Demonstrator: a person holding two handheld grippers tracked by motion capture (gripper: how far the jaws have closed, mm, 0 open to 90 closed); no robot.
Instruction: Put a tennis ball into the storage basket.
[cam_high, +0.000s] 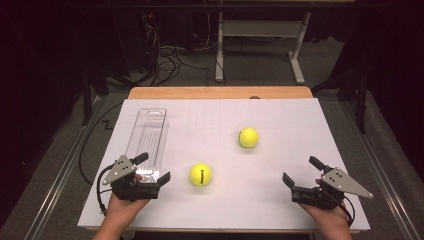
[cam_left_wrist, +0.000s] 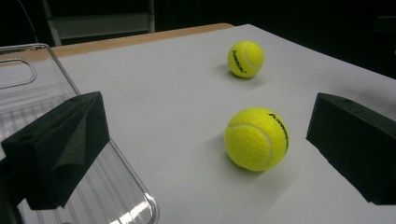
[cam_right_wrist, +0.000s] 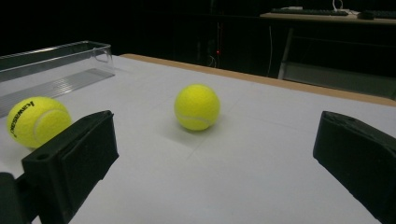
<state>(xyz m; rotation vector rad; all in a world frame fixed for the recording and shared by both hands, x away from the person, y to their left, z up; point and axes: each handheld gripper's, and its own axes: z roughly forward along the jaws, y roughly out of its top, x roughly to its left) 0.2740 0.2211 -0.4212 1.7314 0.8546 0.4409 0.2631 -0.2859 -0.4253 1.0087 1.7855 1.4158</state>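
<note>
Yellow tennis balls are both sitting loose on the white table (cam_high: 300, 130), so looks like nothing's packed in the clear tray (cam_high: 150, 135) yet. Left gripper (cam_high: 152, 170) is gaping wide beside the near ball (cam_high: 200, 175); right gripper (cam_high: 301, 172) is hanging open too, far ball (cam_high: 248, 137) well ahead.

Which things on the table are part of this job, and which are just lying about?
In the job: near tennis ball; far tennis ball; clear tray; left gripper and right gripper, both open.

Lying about: cables on the floor; table frame behind.
</note>
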